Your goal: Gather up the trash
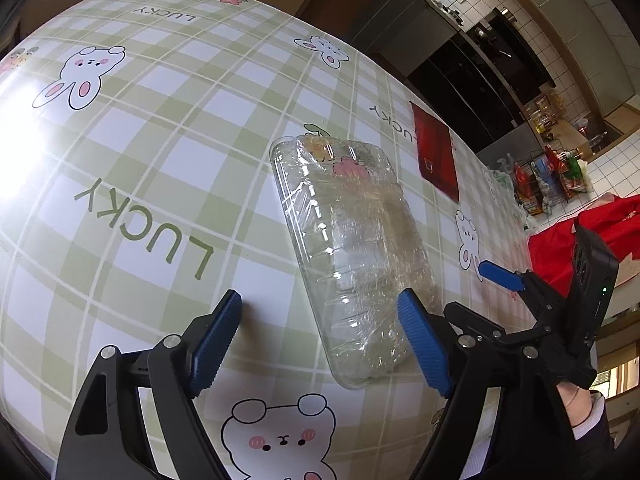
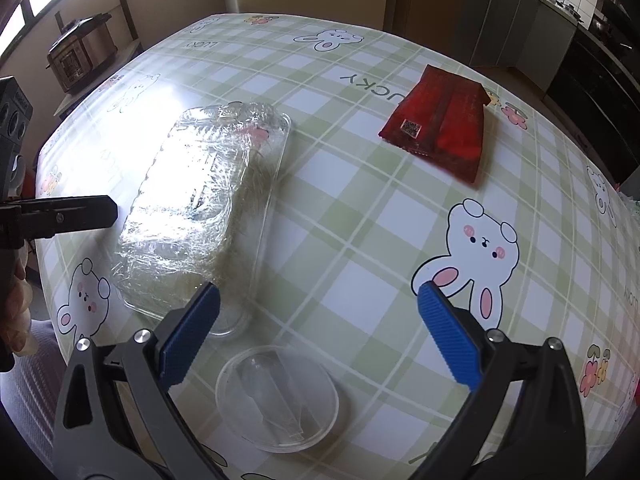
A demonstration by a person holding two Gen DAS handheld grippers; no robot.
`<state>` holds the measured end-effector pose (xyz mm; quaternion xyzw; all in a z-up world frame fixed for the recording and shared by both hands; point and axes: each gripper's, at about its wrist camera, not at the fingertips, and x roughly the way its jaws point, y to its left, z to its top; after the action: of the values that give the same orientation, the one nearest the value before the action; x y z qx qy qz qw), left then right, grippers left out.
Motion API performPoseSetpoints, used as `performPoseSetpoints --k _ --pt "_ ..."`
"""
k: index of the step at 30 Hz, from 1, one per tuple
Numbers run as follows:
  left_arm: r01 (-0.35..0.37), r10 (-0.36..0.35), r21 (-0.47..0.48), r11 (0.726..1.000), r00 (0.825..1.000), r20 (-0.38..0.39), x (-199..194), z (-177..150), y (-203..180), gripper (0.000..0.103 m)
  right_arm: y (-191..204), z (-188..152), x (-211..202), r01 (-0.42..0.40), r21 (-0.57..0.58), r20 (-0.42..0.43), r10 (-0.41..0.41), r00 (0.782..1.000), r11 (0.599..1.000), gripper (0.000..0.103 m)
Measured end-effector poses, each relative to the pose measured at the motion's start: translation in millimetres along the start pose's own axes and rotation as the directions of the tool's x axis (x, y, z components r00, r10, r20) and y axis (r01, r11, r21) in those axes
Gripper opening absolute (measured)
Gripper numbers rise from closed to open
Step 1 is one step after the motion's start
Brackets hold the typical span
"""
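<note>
A clear plastic tray (image 1: 352,248) wrapped in crinkled film lies on the checked tablecloth. My left gripper (image 1: 320,344) is open and straddles the tray's near end: the right pad sits beside its edge and the left pad stands well clear. My right gripper (image 2: 320,338) is open with nothing between its pads, just right of the tray (image 2: 208,200). A round clear lid (image 2: 276,398) lies under it near the table's front. A red snack wrapper (image 2: 440,124) lies flat farther back on the right, also seen as the red wrapper (image 1: 436,152).
The tablecloth (image 2: 360,220) with bunny prints covers the whole table. A red bag (image 1: 580,232) hangs past the table's right edge. A pressure cooker (image 2: 80,56) stands on a side shelf at the back left. Kitchen counters and a wire rack lie beyond.
</note>
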<state>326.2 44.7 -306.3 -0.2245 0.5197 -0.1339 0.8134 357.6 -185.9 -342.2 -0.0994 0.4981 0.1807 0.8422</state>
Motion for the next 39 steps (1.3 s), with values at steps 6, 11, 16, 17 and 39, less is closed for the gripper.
performPoseSetpoints --k 6,11,16,17,39 --pt "0.006 -0.006 0.003 1.000 1.000 0.001 1.4 3.1 -0.2 0.077 6.8 5.5 1.2 -0.018 -0.037 -0.025 0.018 1.000 0.999 0.096" --pt "0.013 -0.013 0.001 1.000 1.000 0.001 1.7 3.1 -0.5 0.077 12.5 5.2 6.3 -0.016 -0.043 -0.039 0.014 0.999 0.999 0.096" --pt "0.025 -0.025 -0.008 1.000 1.000 0.000 2.2 4.1 1.7 0.077 7.8 3.2 9.8 -0.028 -0.006 -0.052 0.028 0.998 1.000 0.097" --pt "0.033 -0.033 -0.017 0.999 0.999 0.000 2.1 4.8 3.4 0.077 6.9 2.6 10.7 -0.034 0.000 -0.051 0.034 0.998 0.999 0.097" --pt "-0.074 0.071 0.067 0.995 0.996 0.053 46.1 81.8 -11.0 0.059 -1.9 -2.2 14.2 -0.090 0.027 -0.019 0.090 0.996 0.996 0.098"
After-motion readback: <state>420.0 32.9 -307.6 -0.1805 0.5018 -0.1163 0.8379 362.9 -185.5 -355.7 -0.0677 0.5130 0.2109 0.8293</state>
